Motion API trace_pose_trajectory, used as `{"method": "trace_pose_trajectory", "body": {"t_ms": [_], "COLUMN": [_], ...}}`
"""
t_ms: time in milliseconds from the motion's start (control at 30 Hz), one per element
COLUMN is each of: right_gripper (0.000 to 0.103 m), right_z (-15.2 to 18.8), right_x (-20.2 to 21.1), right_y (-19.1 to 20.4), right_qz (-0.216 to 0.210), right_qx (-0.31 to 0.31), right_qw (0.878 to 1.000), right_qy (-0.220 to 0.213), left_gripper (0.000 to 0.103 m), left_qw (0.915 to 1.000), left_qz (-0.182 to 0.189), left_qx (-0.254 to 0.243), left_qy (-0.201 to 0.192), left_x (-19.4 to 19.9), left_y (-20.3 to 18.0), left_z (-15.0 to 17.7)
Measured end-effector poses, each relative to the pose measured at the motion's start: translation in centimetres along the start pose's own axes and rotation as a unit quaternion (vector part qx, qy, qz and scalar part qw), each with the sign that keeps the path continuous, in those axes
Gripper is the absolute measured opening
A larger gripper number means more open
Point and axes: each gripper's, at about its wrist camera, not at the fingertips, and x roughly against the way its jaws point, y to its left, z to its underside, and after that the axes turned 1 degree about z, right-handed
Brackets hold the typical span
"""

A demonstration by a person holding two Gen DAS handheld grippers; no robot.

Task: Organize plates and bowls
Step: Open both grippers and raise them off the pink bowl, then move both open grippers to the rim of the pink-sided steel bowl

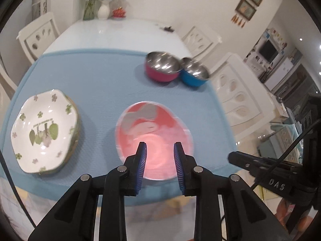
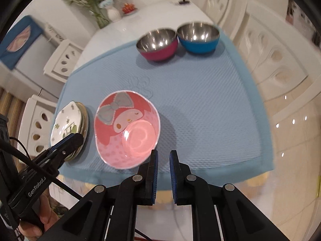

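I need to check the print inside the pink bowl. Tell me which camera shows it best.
The right wrist view. There the pink bowl sits unobstructed and fairly sharp, so the cartoon face and grey bow inside read clearly. In the left wrist view the same bowl is blurred, its print smeared into patches, and the left tool covers its near part.

Pink cartoon bowl (image 2: pixel 126 128), blue mat (image 2: pixel 200 104)
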Motion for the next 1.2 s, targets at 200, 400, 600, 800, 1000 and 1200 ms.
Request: {"method": "trace_pose_trajectory", "body": {"t_ms": [200,400,600,800,1000,1200], "right_gripper": [0.021,0.048,0.051,0.051,0.051,0.051], "right_z": [1.4,2.5,2.8,2.5,0.6,-2.8], "right_x": [4.2,7.2,8.9,8.7,8.5,7.9], "right_y": [-1.4,-4.7,-7.5,-8.9,-9.5,-9.2], "right_qz": [0.007,-0.005,-0.020,-0.046,-0.051,-0.046], "right_qx": [0.042,0.039,0.028,0.014,-0.002,-0.021], "right_qw": [0.998,0.997,0.996,0.997,0.996,0.996], "right_qy": [-0.036,-0.068,-0.080,-0.064,-0.068,-0.074], "left_gripper": [0.052,0.061,0.061,0.070,0.070,0.073], "left_qw": [0.9992,0.9974,0.9958,0.9922,0.9902,0.9890], "left_qz": [-0.010,-0.021,-0.028,-0.052,-0.067,-0.077], "left_qx": [-0.028,-0.033,-0.038,-0.059,-0.060,-0.052], "left_qy": [-0.028,-0.061,-0.078,-0.096,-0.107,-0.115], "left_x": [2.2,3.9,5.0,6.4,6.5,5.7], "left_y": [-5.9,-9.6,-12.5,-14.1,-12.9,-9.6], "left_z": [1.0,1.8,2.1,1.9,-0.5,-4.7]}}
